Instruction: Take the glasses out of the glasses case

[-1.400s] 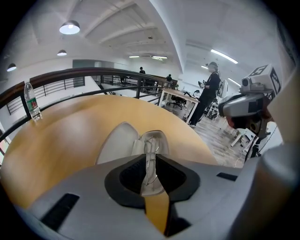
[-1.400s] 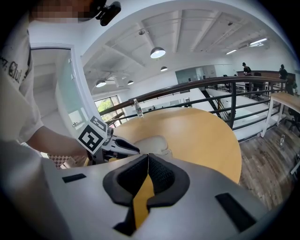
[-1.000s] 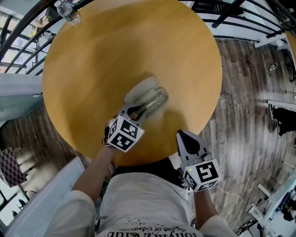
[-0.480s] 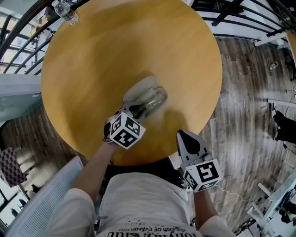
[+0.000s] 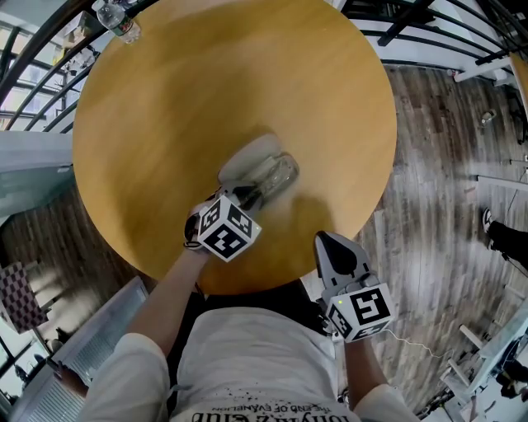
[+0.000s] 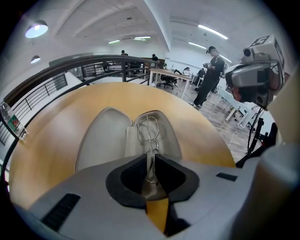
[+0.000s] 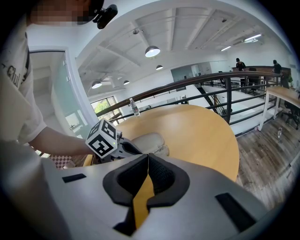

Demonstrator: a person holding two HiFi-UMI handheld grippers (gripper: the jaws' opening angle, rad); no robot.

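A grey glasses case (image 5: 250, 157) lies open on the round wooden table (image 5: 206, 82), its lid (image 6: 101, 140) folded to the left. Thin wire-framed glasses (image 6: 149, 127) lie in the case's right half, partly over its near rim. My left gripper (image 5: 241, 196) reaches in from the near side, and its jaws (image 6: 150, 158) are shut on the near end of the wire frame. The right gripper (image 5: 327, 241) hovers at the table's near edge, well right of the case, shut with nothing between its jaws (image 7: 146, 157). From the right gripper view I see the left gripper's marker cube (image 7: 102, 138) in front of the case (image 7: 149, 140).
A water bottle (image 5: 122, 21) stands at the table's far left edge. Black railings (image 5: 429, 25) run behind the table, with wood floor (image 5: 437, 165) to the right. A white slatted piece (image 5: 99, 330) sits low at the left. People stand far off (image 6: 213, 70).
The left gripper has shifted slightly forward and turned a little at the case, still on the glasses. The right gripper has stayed where it was.
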